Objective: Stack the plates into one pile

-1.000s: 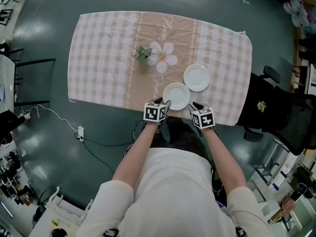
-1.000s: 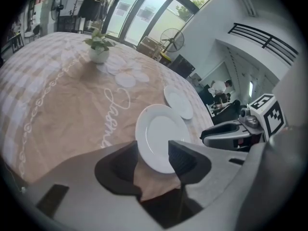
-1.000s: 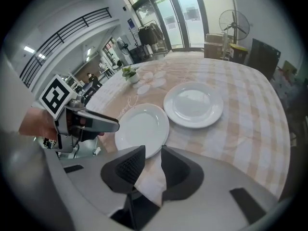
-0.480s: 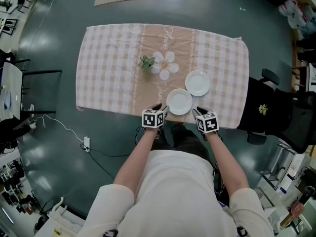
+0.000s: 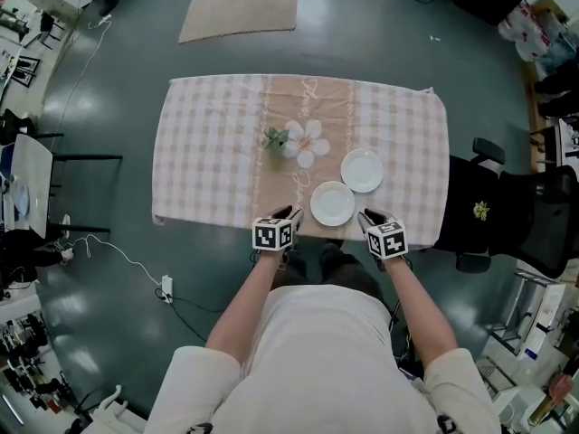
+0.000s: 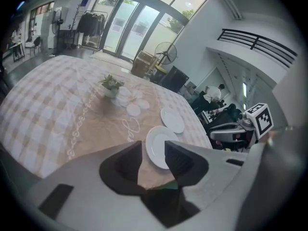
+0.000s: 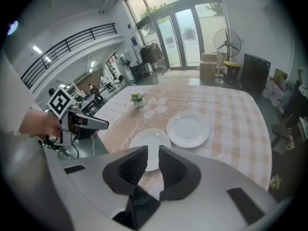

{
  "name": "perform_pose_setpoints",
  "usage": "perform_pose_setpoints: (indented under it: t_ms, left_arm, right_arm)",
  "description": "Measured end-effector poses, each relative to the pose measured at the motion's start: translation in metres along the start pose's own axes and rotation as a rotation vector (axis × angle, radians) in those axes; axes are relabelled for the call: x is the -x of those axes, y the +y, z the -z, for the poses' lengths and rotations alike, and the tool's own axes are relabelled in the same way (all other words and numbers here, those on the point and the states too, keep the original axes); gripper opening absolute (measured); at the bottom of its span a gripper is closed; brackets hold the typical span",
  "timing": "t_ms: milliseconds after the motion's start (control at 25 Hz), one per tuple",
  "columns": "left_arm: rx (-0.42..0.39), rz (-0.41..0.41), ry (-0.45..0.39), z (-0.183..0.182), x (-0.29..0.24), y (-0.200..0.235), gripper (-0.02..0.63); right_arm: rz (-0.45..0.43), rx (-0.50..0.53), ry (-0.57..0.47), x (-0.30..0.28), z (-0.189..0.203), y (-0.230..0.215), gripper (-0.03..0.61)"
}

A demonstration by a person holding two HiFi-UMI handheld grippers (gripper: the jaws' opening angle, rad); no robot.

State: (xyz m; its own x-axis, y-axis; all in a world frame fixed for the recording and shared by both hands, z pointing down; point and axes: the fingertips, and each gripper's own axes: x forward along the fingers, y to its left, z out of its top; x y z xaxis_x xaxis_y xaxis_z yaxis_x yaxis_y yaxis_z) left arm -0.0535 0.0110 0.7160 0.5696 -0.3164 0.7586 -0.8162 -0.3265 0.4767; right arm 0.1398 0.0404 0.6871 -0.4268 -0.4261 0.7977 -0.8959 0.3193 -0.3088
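Two white plates lie apart on the checked tablecloth [image 5: 208,152]: a near plate [image 5: 332,203] by the front edge and a far plate [image 5: 362,170] behind it to the right. My left gripper [image 5: 288,216] hovers left of the near plate, not touching it. Its jaws have just been closing and stand open with nothing between them [image 6: 153,148]; the near plate [image 6: 159,136] and far plate [image 6: 172,120] show beyond. My right gripper [image 5: 365,216] hovers right of the near plate, its jaws narrowly open and empty [image 7: 153,152], above the near plate [image 7: 150,139] and far plate [image 7: 188,129].
A small potted plant [image 5: 275,139] stands by a flower print [image 5: 308,143] at the table's middle. A black chair [image 5: 507,211] sits just right of the table. A rug [image 5: 240,3] lies beyond the table, and cables [image 5: 136,265] run over the floor at the left.
Both grippers have lifted away from the near plate's sides and now sit over the table's front edge. The left one has drawn off to the left. Neither plate has moved.
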Motion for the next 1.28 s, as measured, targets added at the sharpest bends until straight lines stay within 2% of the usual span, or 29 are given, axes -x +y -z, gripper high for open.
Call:
perform_pose_setpoints:
  t_ms: [360, 640, 1080, 1280]
  left_arm:
    - [-0.004, 0.021, -0.016, -0.012, 0.016, 0.003, 0.13]
    - [-0.066, 0.057, 0.021, -0.024, 0.0, -0.022, 0.124]
    - [-0.187, 0.095, 0.111, -0.062, -0.057, -0.067, 0.123]
    - [-0.166, 0.113, 0.147, -0.079, -0.086, -0.078, 0.121]
  right_arm:
    - [0.051, -0.051, -0.083, 0.025, -0.004, -0.013, 0.081]
    - [0.094, -0.128, -0.132, 0.041, 0.002, -0.038, 0.081]
    - [0.075, -0.229, -0.133, 0.031, 0.008, -0.079, 0.083]
    - [0.055, -0.254, -0.121, 0.014, -0.001, -0.1, 0.083]
